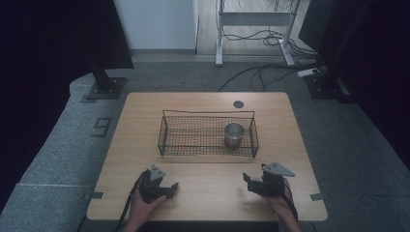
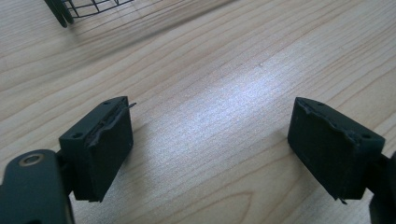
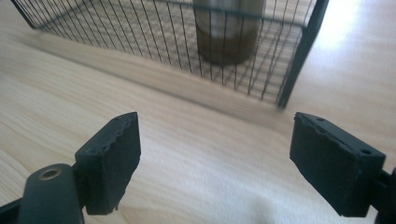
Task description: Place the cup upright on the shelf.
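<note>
Steel cup (image 1: pixel 234 135) already stands in the wire basket (image 1: pixel 208 153); left gripper (image 2: pixel 210 149) and right gripper (image 3: pixel 215 154) gape wide, empty, near the table's (image 1: pixel 212 198) front edge

We read one sign: a dark figure 9 (image 1: pixel 102 126) marked on the grey floor (image 1: pixel 58 145) just left of the table (image 1: pixel 145 104). The basket (image 1: pixel 208 116), the metal cup (image 1: pixel 234 135) in it and the table carry no lettering that we can make out.
</note>
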